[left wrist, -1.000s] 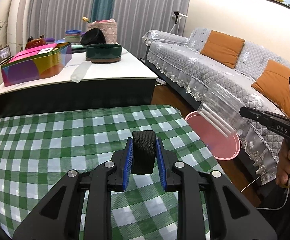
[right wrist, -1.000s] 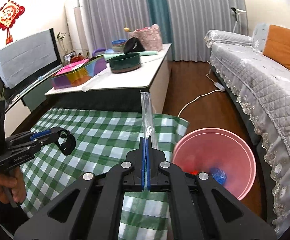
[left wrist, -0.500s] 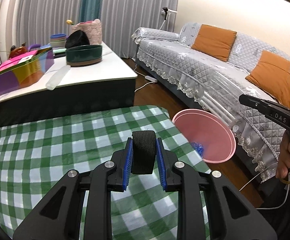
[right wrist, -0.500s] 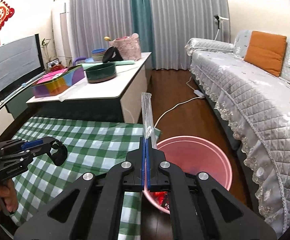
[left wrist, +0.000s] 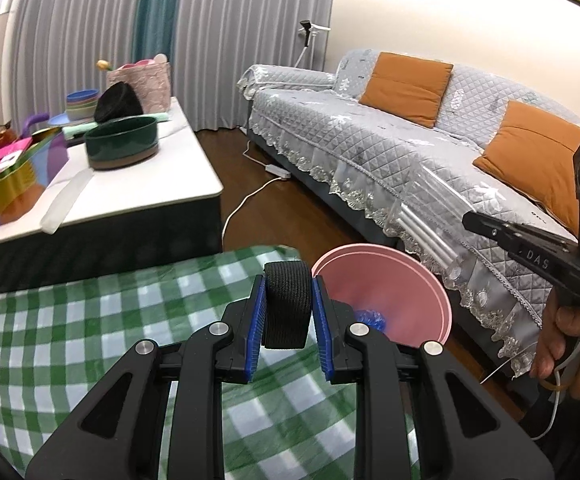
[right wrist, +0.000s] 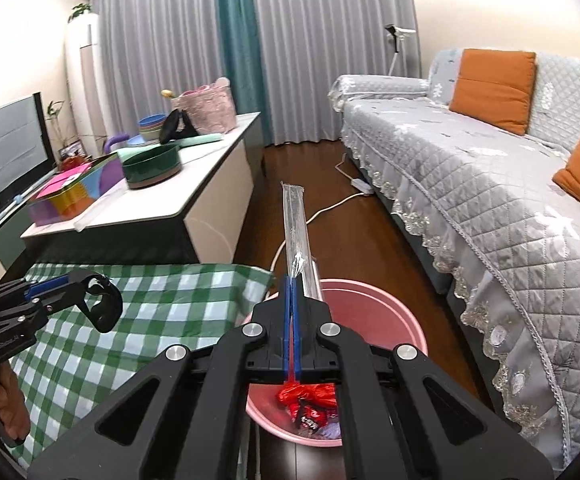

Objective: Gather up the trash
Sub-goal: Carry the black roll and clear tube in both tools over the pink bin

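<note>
Pink plastic bin [right wrist: 374, 304], standing on the dark wood floor [right wrist: 370, 240] between the green-and-white checked cloth [right wrist: 162, 300] and the grey quilted sofa [right wrist: 470, 184]. The right claw [right wrist: 292, 300] is pressed together on the near end of a clear plastic packet [right wrist: 296, 220]; seen from the left wrist, the packet [left wrist: 426, 216] holds white straw-like tubes and hangs above the far rim of the bin [left wrist: 390, 272], with the right claw [left wrist: 470, 222] gripping it from the right. Inside the bin lie a crumpled red wrapper [right wrist: 306, 394] and a dark wrapper just below it; a blue crumpled item [left wrist: 370, 316] shows in the left-wrist view. The left claw [left wrist: 288, 304] is clamped on a roll of black webbing [left wrist: 288, 300], held over the edge of the checked cloth just beside the bin's near rim; in the right-wrist view the same claw [right wrist: 90, 296] and roll [right wrist: 104, 306] appear at left over the cloth. Behind, a white tabletop [left wrist: 138, 184] carries a dark green bowl [left wrist: 122, 142], a multicoloured box [left wrist: 14, 168] and a pink basket [left wrist: 140, 84]. Orange cushions [left wrist: 406, 88] rest on the sofa.
</note>
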The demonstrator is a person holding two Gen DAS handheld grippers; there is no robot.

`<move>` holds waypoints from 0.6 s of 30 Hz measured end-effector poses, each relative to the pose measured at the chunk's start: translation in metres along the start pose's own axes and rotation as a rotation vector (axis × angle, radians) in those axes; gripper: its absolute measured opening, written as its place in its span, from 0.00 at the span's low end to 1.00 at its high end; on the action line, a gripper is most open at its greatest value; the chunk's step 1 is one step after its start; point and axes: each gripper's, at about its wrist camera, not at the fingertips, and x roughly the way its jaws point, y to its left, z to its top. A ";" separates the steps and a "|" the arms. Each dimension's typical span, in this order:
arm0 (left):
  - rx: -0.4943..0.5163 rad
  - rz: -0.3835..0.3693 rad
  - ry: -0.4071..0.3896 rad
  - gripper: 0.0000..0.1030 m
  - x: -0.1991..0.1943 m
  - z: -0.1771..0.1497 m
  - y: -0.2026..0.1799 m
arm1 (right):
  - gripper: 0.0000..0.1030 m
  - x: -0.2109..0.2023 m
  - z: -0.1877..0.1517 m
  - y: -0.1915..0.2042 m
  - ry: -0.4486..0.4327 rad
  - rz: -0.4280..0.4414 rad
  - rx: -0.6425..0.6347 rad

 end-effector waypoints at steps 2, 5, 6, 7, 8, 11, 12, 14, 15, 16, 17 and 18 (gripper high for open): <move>0.010 -0.007 -0.002 0.22 0.005 0.006 -0.007 | 0.01 0.002 0.001 -0.006 0.000 -0.017 0.009; 0.023 -0.019 -0.004 0.22 0.012 0.014 -0.015 | 0.01 0.004 0.002 -0.012 -0.001 -0.027 0.022; 0.029 -0.025 -0.006 0.22 0.016 0.017 -0.019 | 0.01 0.004 0.002 -0.015 -0.001 -0.029 0.025; 0.033 -0.030 -0.007 0.22 0.019 0.020 -0.023 | 0.01 0.004 0.002 -0.015 -0.002 -0.031 0.027; 0.039 -0.036 -0.007 0.22 0.022 0.022 -0.027 | 0.01 0.005 0.003 -0.017 -0.002 -0.033 0.028; 0.051 -0.050 -0.007 0.22 0.029 0.027 -0.036 | 0.01 0.006 0.003 -0.020 0.000 -0.037 0.032; 0.056 -0.056 -0.007 0.22 0.032 0.029 -0.039 | 0.01 0.007 0.003 -0.021 0.002 -0.039 0.036; 0.063 -0.065 -0.006 0.22 0.037 0.033 -0.045 | 0.01 0.008 0.002 -0.025 0.004 -0.042 0.044; 0.068 -0.071 -0.004 0.22 0.041 0.035 -0.049 | 0.01 0.009 0.003 -0.026 0.005 -0.043 0.047; 0.072 -0.075 -0.003 0.22 0.044 0.036 -0.052 | 0.01 0.009 0.003 -0.027 0.006 -0.046 0.051; 0.075 -0.078 -0.003 0.22 0.045 0.037 -0.055 | 0.01 0.009 0.002 -0.028 0.007 -0.049 0.055; 0.078 -0.083 -0.001 0.22 0.049 0.039 -0.057 | 0.01 0.010 0.002 -0.030 0.008 -0.052 0.058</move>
